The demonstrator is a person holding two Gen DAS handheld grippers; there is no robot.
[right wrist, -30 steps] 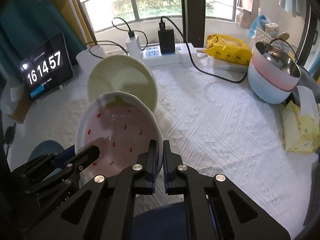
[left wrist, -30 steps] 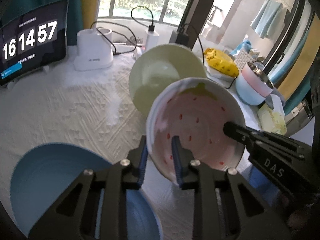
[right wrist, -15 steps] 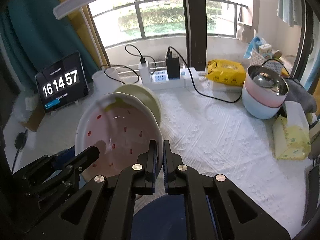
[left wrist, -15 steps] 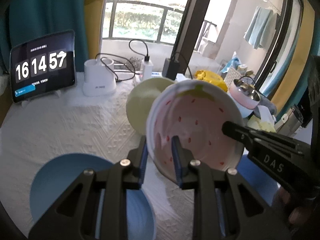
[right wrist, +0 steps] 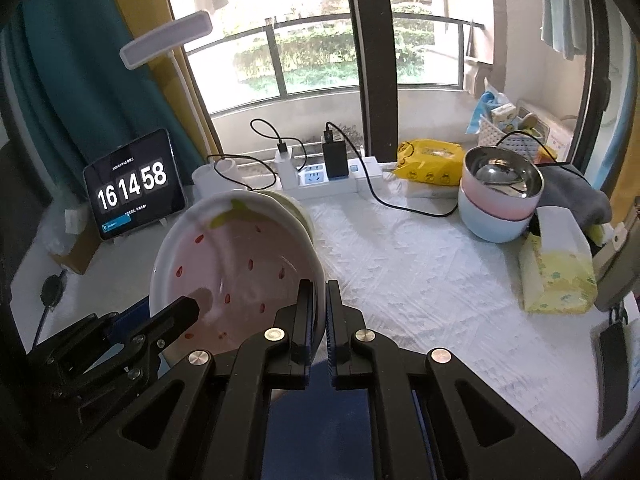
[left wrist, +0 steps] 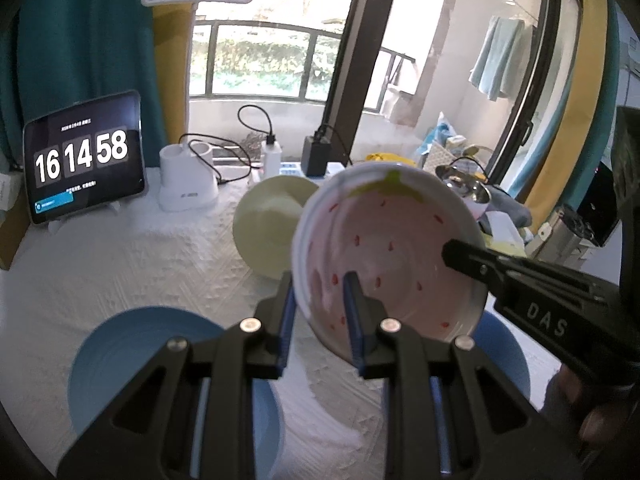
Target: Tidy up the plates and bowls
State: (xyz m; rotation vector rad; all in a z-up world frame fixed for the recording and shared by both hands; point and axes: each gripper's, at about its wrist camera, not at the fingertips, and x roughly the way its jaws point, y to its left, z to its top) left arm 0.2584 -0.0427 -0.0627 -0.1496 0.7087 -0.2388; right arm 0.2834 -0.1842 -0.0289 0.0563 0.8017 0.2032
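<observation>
A pink strawberry-pattern plate (left wrist: 392, 252) is held tilted in the air by both grippers. My left gripper (left wrist: 318, 304) is shut on its left rim. My right gripper (right wrist: 319, 312) is shut on its right rim; the plate also shows in the right wrist view (right wrist: 236, 268). A pale green plate (left wrist: 268, 228) sits on the table behind it, mostly hidden in the right wrist view (right wrist: 298, 208). A light blue plate (left wrist: 136, 360) lies below left, and a dark blue plate (left wrist: 504, 356) lies below right.
A tablet clock (left wrist: 84, 160), a white charger stand (left wrist: 188, 184) and a power strip with cables (right wrist: 324, 176) line the back. Stacked pink and blue bowls with a steel bowl (right wrist: 500, 196), a yellow tissue box (right wrist: 556, 272) and a yellow packet (right wrist: 430, 160) stand at right.
Both grippers have lifted the strawberry plate higher above the table. The table objects look farther away. Both grips are unchanged.
</observation>
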